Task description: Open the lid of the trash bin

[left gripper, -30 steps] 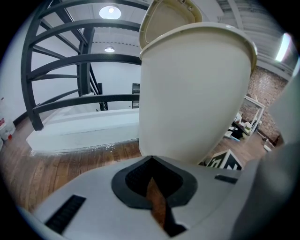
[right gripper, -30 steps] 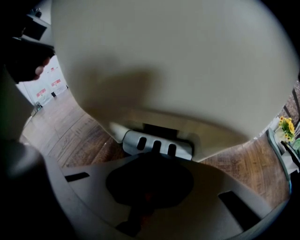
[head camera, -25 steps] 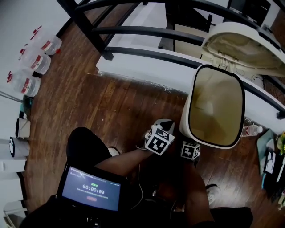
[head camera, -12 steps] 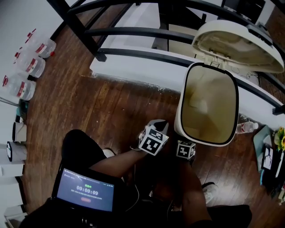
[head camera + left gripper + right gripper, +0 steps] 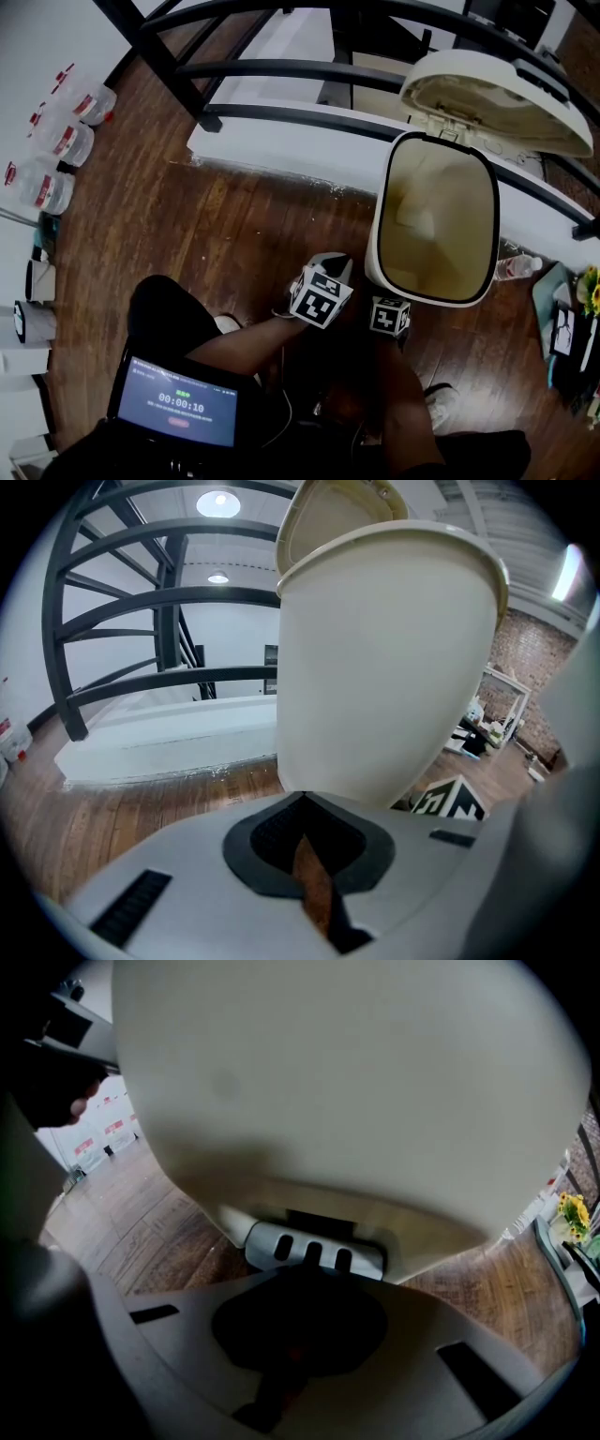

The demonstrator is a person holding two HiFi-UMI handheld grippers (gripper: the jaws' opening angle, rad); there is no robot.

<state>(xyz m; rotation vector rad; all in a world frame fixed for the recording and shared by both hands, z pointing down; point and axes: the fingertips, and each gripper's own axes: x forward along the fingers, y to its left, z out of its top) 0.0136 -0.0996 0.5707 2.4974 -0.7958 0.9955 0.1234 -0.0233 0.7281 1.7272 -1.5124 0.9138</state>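
Observation:
The cream trash bin (image 5: 377, 246) stands on the wood floor with its lid (image 5: 492, 98) swung up and back, so the hollow inside shows. My left gripper (image 5: 337, 262) is low beside the bin's front left wall (image 5: 384, 667), its jaws closed together on nothing (image 5: 302, 803). My right gripper (image 5: 388, 315) sits under the bin's front rim, its tips hidden in the head view. In the right gripper view its jaws (image 5: 305, 1274) are closed and rest against the grey slotted foot pedal (image 5: 314, 1251) at the bin's base (image 5: 347, 1082).
A black railing (image 5: 281, 70) over a white ledge (image 5: 281, 150) runs behind the bin. Several water bottles (image 5: 56, 141) line the left wall, and one small bottle (image 5: 514, 267) lies right of the bin. A timer tablet (image 5: 178, 401) hangs at my chest.
The head view has shifted slightly, so the bin sits a bit further left. The lid stays up and both grippers hold their places at the bin's base.

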